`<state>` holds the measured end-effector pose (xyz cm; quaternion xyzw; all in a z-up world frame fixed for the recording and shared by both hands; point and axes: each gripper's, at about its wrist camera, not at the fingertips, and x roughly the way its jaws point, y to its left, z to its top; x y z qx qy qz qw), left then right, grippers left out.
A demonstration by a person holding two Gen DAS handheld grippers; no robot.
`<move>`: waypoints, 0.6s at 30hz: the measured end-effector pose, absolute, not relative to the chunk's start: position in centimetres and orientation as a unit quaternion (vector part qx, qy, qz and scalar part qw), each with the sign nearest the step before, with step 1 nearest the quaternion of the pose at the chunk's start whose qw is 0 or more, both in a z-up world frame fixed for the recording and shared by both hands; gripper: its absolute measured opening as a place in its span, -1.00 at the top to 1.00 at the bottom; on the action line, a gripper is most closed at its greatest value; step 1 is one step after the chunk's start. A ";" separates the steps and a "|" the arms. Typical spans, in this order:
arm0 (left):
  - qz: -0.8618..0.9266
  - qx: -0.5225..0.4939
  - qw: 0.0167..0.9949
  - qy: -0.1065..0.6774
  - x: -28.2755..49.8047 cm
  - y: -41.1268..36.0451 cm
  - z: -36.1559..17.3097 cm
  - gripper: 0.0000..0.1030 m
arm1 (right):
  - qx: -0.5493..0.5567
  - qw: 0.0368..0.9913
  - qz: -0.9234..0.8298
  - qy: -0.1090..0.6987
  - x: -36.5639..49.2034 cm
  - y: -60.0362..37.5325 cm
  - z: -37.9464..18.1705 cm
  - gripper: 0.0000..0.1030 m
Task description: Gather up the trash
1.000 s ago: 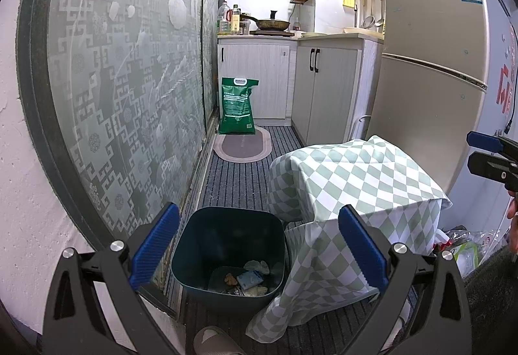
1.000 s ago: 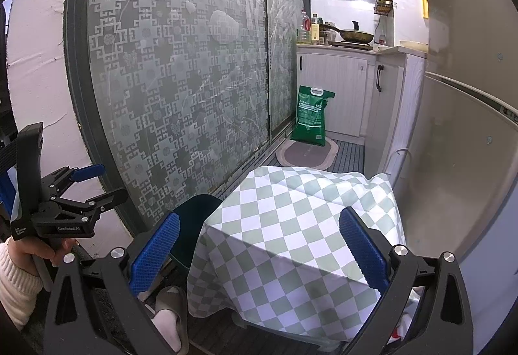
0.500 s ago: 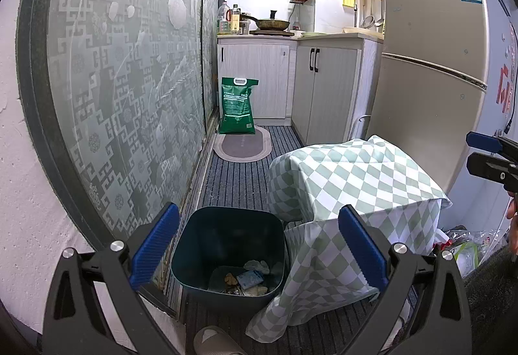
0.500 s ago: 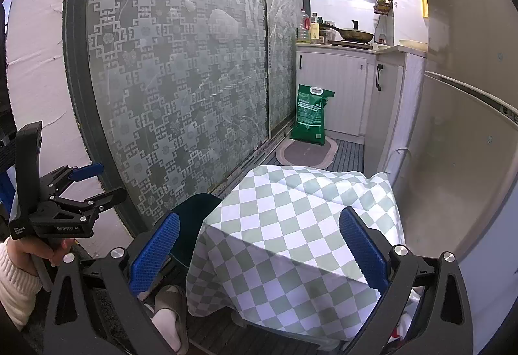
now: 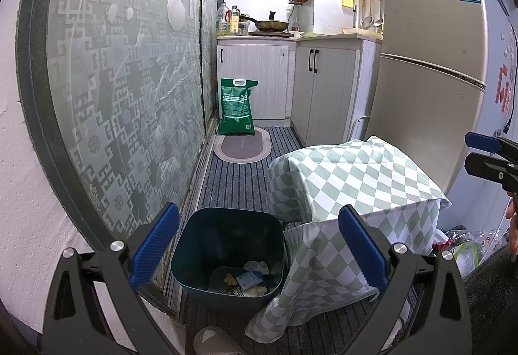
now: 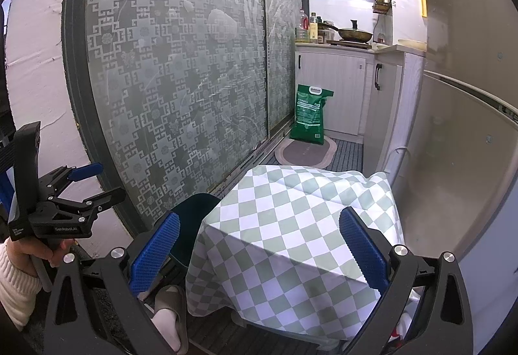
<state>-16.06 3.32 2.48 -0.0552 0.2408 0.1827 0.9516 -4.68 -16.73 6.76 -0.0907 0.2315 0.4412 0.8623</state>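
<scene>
A dark teal trash bin [image 5: 226, 245] stands on the floor between the glass door and a small table under a green-and-white checked cloth [image 5: 349, 190]. Scraps of trash [image 5: 249, 277] lie at the bin's bottom. My left gripper [image 5: 259, 245] hovers open above the bin, nothing between its blue pads. My right gripper [image 6: 259, 245] is open and empty over the checked cloth [image 6: 298, 225]; part of the bin [image 6: 191, 212] shows at the cloth's left edge. Each gripper appears in the other's view, the right one [image 5: 485, 157] at the far right, the left one [image 6: 84, 186] at the left.
A patterned glass sliding door [image 5: 123, 89] runs along the left. A fridge [image 5: 430, 70] stands at the right, cabinets [image 5: 323, 86] behind. A green sack [image 5: 236, 107] and oval mat [image 5: 242, 149] lie further down the floor. Plastic bags [image 5: 463, 248] sit right of the table. A slippered foot [image 6: 168, 309] is below.
</scene>
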 end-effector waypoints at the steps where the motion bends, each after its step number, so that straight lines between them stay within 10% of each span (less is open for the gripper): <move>1: 0.182 -0.056 0.952 0.241 -16.1 3.3 2.5 -0.94 | -0.091 0.862 0.441 0.231 -4.7 -16.7 6.8 -0.94; 18: 0.185 -0.060 0.949 0.247 -16.0 3.3 2.4 -0.94 | -0.093 0.862 0.441 0.232 -4.6 -16.8 6.6 -0.94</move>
